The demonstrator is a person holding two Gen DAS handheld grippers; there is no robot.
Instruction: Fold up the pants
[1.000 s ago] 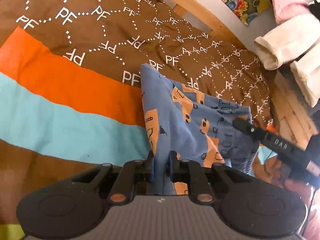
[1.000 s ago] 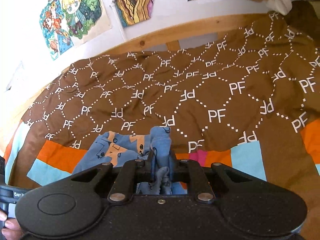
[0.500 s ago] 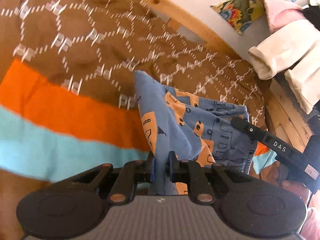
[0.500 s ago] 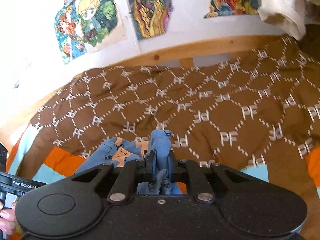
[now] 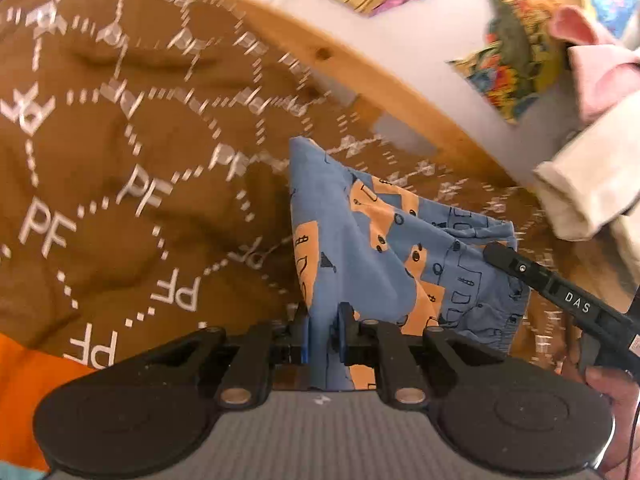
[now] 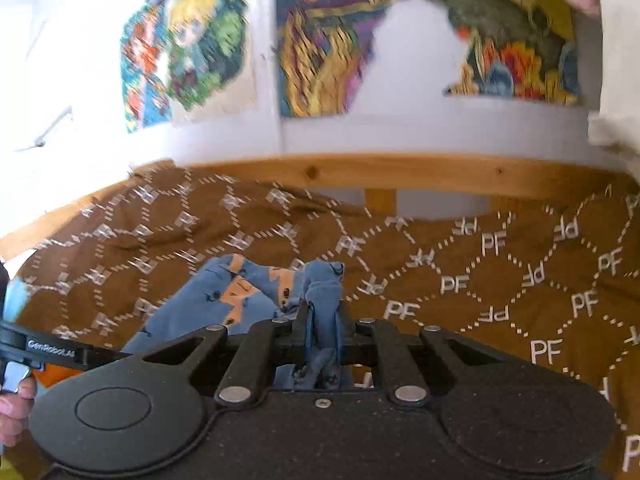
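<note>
The blue pants (image 5: 360, 248) with orange patches hang lifted over a brown bedspread (image 5: 120, 200). My left gripper (image 5: 322, 332) is shut on one edge of the cloth, which rises in a peak in front of it. My right gripper (image 6: 322, 320) is shut on a bunched fold of the same pants (image 6: 240, 296), which drape off to its left. In the left wrist view the right gripper's black finger (image 5: 560, 296) pins the far side of the cloth. In the right wrist view, the left tool (image 6: 52, 350) shows at the left edge.
The bedspread (image 6: 500, 280) carries white "PF" marks, with an orange band (image 5: 24, 380) nearer me. A wooden bed rail (image 6: 400, 172) runs along the wall with posters (image 6: 320, 40). Cream and pink clothes (image 5: 592, 184) hang at the right. A hand (image 6: 12, 404) holds the left tool.
Both grippers have carried the pants up and toward the wall end of the bed. The orange and turquoise bands have slid out of view; the rail and posters are closer.
</note>
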